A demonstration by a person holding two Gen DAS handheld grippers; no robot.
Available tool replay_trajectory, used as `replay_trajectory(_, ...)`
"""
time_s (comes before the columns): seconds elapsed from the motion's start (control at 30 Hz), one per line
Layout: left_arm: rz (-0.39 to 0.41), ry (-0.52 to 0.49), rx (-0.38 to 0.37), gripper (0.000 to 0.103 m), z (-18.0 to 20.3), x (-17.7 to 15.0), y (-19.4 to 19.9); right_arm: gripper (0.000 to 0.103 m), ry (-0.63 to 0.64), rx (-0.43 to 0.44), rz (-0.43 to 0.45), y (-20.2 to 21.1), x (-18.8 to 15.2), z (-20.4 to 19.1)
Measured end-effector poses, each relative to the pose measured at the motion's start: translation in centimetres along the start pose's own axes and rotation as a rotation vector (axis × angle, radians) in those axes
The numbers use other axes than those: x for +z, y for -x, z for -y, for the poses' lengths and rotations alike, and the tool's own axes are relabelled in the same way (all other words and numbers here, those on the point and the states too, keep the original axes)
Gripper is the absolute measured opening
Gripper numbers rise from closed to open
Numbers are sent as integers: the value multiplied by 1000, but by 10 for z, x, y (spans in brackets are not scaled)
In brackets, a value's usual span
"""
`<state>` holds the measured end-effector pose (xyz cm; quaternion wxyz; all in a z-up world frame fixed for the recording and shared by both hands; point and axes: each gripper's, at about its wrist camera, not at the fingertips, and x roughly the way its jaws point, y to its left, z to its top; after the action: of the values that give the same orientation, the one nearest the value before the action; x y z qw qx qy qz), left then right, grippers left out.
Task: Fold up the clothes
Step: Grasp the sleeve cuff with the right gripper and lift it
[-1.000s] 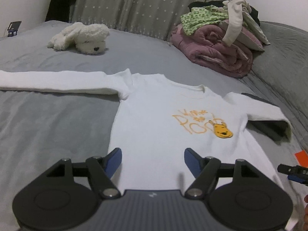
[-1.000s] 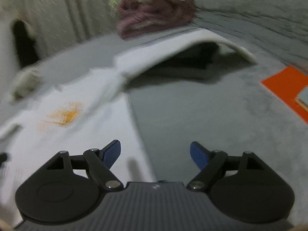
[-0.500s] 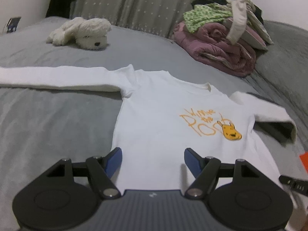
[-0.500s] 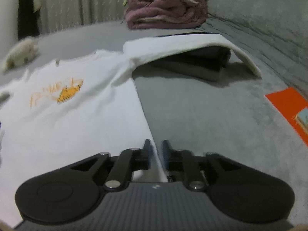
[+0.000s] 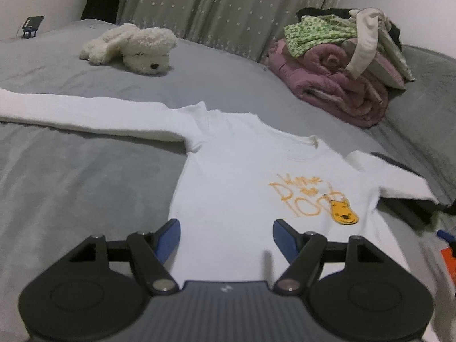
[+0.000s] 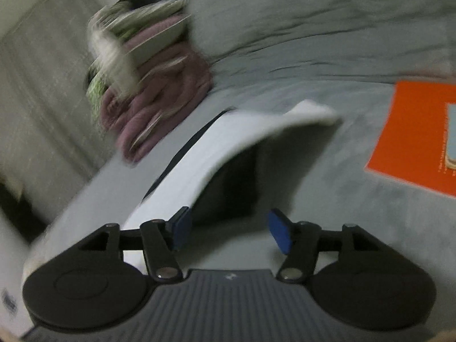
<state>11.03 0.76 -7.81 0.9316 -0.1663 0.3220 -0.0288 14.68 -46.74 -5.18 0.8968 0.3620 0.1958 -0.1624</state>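
No fold is made yet: on the grey bed (image 5: 85, 193) we see the white shirt (image 5: 242, 188) lying flat, sleeves out. Our left gripper (image 5: 226, 232) and right gripper (image 6: 232, 229) are both open, holding nothing.

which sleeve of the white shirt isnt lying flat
The short-looking sleeve beside the bear print; it arches over something dark, while the long sleeve lies flat.

White sweatshirt (image 5: 236, 176), orange lettering and yellow bear print (image 5: 343, 213). Grey bed (image 5: 71, 188). Cream plush dog (image 5: 134, 47). Mauve blanket (image 5: 336, 94); green floral garment (image 5: 316, 32). Grey star-patterned curtain (image 5: 228, 8). Orange book (image 6: 416, 136).
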Motion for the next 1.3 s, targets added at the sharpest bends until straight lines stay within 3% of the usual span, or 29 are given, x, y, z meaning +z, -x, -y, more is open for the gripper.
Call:
replay_trajectory(0.17, -5, -15, -2, 75, 1, 1, -2, 67, -231, -57, 46, -25, 25, 31)
replay_trajectory(0.3, -4, -50, 1, 76, 2, -1, -5, 67, -375, -55, 87, -33, 36, 50)
replay_trajectory(0.6, -6, -134, -9, 77, 6, -3, -7, 67, -444, -46, 108, -51, 52, 50)
replay_trajectory(0.67, -7, -138, -9, 77, 6, -3, -8, 66, -430, -44, 113, -53, 57, 47)
replay_trajectory(0.77, -6, -136, -8, 77, 6, -3, -9, 39, -386, -45, 120, -54, 64, 41)
replay_trajectory(0.83, -6, -129, -8, 77, 6, -3, -9, 14, -331, -54, 133, -54, 71, 34)
replay_trajectory(1.1, -11, -96, -15, 77, 6, -1, -8, 8, -70, -91, 203, -31, 81, -9)
replay_trajectory(1.3, 10, -93, -33, 77, 7, 4, 1, 7, 61, -37, 231, -11, 86, -55)
